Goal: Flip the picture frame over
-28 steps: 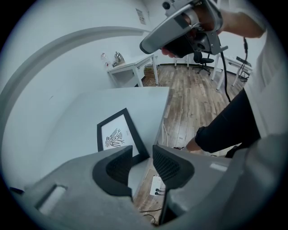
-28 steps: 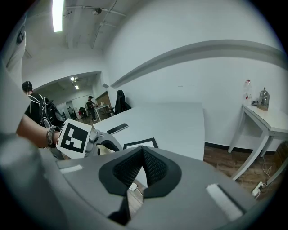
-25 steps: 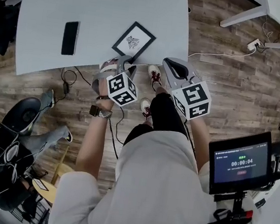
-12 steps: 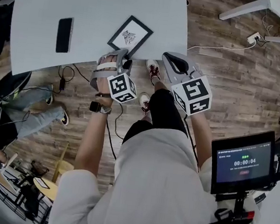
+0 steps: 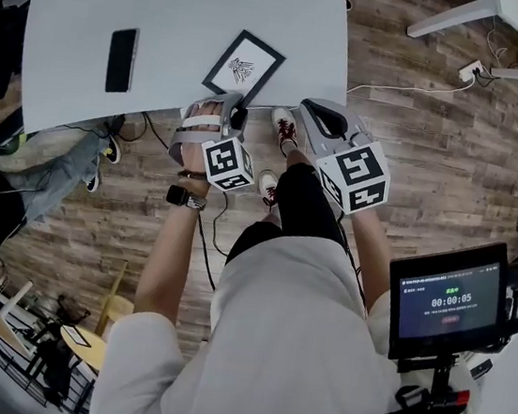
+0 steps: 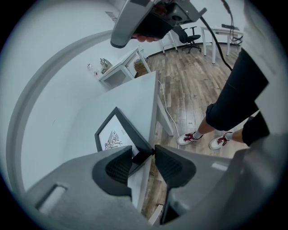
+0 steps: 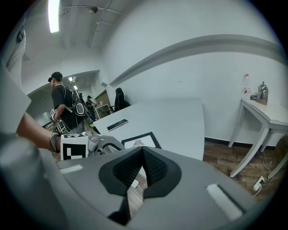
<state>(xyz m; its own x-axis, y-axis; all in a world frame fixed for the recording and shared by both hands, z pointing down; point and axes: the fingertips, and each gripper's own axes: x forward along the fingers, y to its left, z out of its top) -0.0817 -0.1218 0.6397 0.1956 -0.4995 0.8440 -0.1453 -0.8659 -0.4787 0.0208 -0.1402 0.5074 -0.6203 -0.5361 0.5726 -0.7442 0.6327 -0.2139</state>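
A white, round-cornered tabletop (image 5: 172,1) carries two things: a black-framed picture (image 5: 244,68) lying face up at its near edge, and, well apart, a black rectangular phone (image 5: 120,60).

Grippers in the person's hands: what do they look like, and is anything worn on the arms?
The left gripper and right gripper are smooth grey plastic shells with dark ribbed pads inside the jaws. Each carries a white cube printed with black square markers. The left wrist wears a dark watch and a bracelet.
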